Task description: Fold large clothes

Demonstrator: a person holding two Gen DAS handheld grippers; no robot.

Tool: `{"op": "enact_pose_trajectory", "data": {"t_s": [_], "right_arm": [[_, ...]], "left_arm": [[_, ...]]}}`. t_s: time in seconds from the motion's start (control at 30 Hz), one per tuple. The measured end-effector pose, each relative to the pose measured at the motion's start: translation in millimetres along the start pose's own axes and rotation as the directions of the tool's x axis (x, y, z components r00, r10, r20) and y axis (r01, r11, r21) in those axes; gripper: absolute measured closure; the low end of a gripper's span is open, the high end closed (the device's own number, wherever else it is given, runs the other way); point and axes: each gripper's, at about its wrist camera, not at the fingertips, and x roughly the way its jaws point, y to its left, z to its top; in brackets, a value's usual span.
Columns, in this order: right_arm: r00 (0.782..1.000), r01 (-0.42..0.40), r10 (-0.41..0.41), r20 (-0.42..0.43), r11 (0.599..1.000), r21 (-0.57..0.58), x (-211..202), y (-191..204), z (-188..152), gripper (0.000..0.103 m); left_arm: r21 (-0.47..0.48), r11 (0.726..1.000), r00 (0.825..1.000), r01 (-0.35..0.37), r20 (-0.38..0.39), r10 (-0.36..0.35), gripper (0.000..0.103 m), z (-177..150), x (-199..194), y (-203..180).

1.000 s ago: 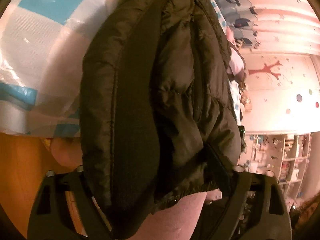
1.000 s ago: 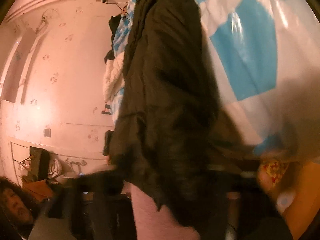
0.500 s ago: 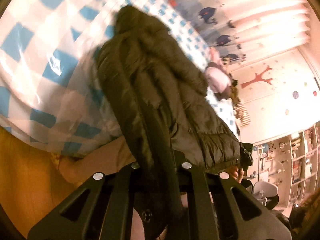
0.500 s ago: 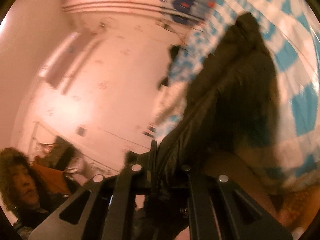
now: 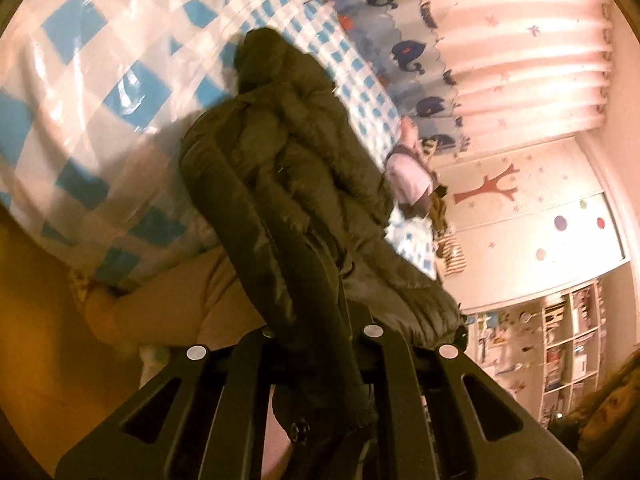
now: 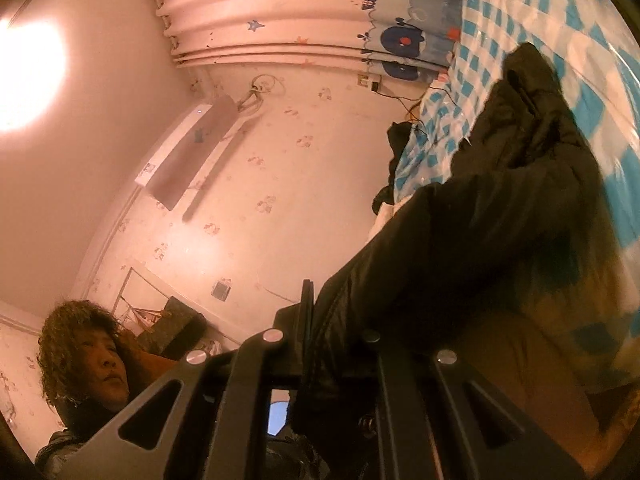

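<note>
The left tongs [image 5: 320, 320] are clamped on the edge of a dark puffer jacket [image 5: 288, 168], jaws nearly together with the fabric pinched between them. The right tongs [image 6: 332, 336] grip another part of the jacket [image 6: 500, 208] the same way. The jacket stretches from both tongs out over a bed with a blue-checked cover [image 5: 120, 80]; its far end seems to rest there, though blur hides the contact.
</note>
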Motion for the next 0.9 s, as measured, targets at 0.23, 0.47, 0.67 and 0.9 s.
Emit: {"op": "enact_pose_trajectory", "data": {"t_s": [0.23,0.47,0.67,0.9], "right_arm": [[0.999,-0.042,0.043,0.032,0.999,-0.033,36.9,14.5,64.9,0.094],[0.996,0.003,-0.002,0.092,1.0,-0.012,78.3,2.1,149.4,0.094],[0.984,0.109,-0.119,0.134,0.991,0.078,105.0,-43.4,215.8,0.094],[0.94,0.275,-0.312,0.14,0.932,0.235,124.8,-130.4,263.8,0.091]], "left_arm": [[0.052,0.993,0.986,0.108,0.12,-0.113,0.095,69.9,2.1,-50.6],[0.05,0.99,0.975,0.131,0.172,-0.138,0.095,165.5,34.9,-86.6],[-0.05,0.993,0.973,0.105,0.213,-0.092,0.095,257.1,90.6,-76.2],[-0.167,0.986,0.979,-0.014,0.198,0.047,0.095,325.4,170.2,-28.2]]}}
